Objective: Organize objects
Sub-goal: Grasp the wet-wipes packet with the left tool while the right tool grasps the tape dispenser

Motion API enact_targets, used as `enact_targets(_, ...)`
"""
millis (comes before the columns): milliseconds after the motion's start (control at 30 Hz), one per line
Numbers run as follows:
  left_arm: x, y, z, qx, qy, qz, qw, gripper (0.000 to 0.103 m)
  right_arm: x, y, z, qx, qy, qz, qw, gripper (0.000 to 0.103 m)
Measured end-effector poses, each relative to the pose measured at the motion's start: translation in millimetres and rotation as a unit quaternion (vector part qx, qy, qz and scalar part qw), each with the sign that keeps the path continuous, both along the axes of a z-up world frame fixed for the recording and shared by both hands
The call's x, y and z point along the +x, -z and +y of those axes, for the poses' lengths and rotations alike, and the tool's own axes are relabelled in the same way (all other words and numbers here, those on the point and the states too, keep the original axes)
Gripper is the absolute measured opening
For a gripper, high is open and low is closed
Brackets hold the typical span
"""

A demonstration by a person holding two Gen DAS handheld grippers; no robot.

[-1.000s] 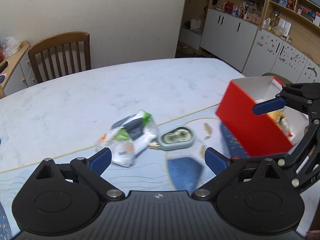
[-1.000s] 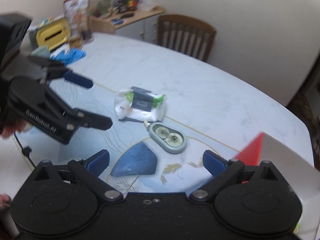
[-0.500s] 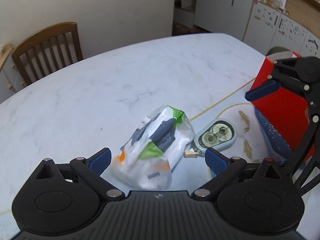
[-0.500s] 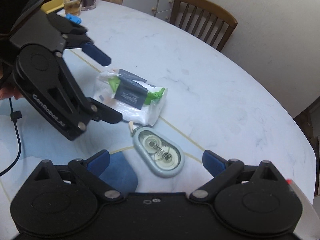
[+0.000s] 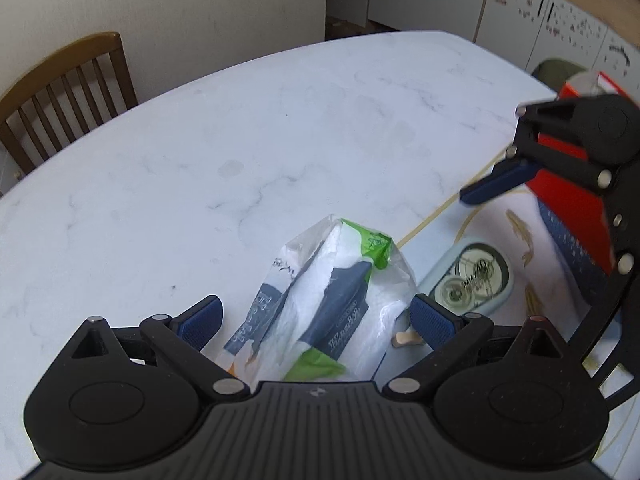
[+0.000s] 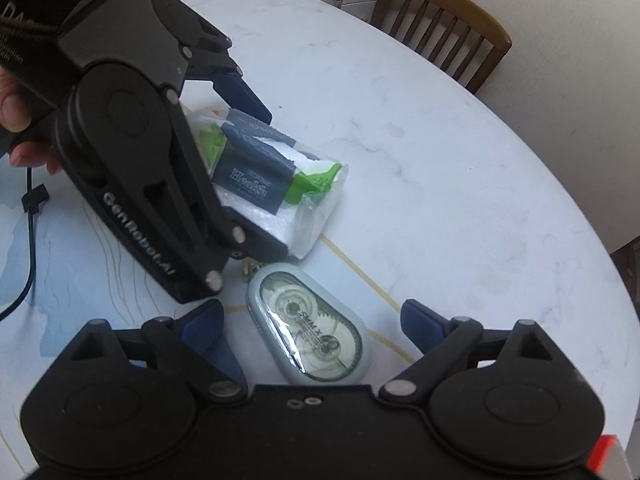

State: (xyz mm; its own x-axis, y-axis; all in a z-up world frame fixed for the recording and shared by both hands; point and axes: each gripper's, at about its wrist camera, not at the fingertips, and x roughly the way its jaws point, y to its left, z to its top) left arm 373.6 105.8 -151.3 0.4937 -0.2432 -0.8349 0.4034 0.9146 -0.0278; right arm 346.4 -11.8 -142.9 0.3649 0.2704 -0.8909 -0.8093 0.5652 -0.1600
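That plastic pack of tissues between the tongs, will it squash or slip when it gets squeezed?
The tissue pack will probably squash: its wrapper is already crumpled and loose around soft white paper. It looks light for its bulk. The glossy film may slip a little against the pads of the open left tongs, though the softness should help them bite.

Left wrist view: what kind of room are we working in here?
Most likely a home dining area: a marble-look table with a wooden slat-back chair pulled up to it, and white cabinets along the far wall.
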Motion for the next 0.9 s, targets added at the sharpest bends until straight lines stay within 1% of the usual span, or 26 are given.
enact_targets(100,5.9,4.1,4.7,-0.012,-0.013,0.012,0.9998,0.101,1.8,3.8,0.4,0.007,-0.004,0.006,1.000,0.096)
enact_targets(133,7.6,6.5,5.9,-0.008,-0.016,0.017,0.9997,0.101,3.3,3.9,0.0,0.012,-0.001,0.011,1.000,0.095)
enact_targets(233,7.0,8.5,5.0,0.010,-0.012,0.007,0.9998,0.101,7.3,3.8,-1.6,0.025,0.009,0.031,0.999,0.092)
enact_targets(267,6.2,8.6,4.6,0.013,-0.011,0.006,0.9998,0.101,7.7,3.6,-2.8,0.030,0.012,0.038,0.999,0.090)
enact_targets(300,5.3,8.6,4.1,0.014,-0.009,0.005,0.9998,0.101,7.4,3.1,-4.5,0.037,0.013,0.045,0.998,0.085)
enact_targets(333,4.1,8.7,4.4,0.014,-0.009,0.004,0.9998,0.101,6.5,2.5,-6.1,0.043,0.016,0.051,0.998,0.084)
enact_targets(500,-4.0,9.2,3.0,0.019,-0.002,-0.005,0.9998,0.101,-4.3,-0.7,-10.4,0.062,0.026,0.055,0.996,0.068)
enact_targets(667,-11.4,9.3,3.6,0.015,-0.010,-0.012,0.9998,0.100,-28.9,-2.1,-5.8,0.063,0.013,0.053,0.997,0.067)
enact_targets(733,-16.4,8.5,3.3,0.016,-0.010,-0.016,0.9997,0.097,-40.2,-2.8,-4.4,0.062,0.011,0.054,0.997,0.067)
enact_targets(800,-19.9,7.0,3.4,0.015,-0.010,-0.019,0.9997,0.088,-50.4,-4.0,-3.7,0.061,0.012,0.053,0.997,0.067)
enact_targets(833,-22.1,5.8,2.7,0.015,-0.010,-0.020,0.9996,0.085,-55.3,-4.5,-3.6,0.061,0.016,0.054,0.997,0.067)
enact_targets(900,-26.9,3.9,1.5,0.015,-0.014,-0.022,0.9995,0.073,-65.0,-6.2,-5.3,0.060,0.027,0.054,0.996,0.066)
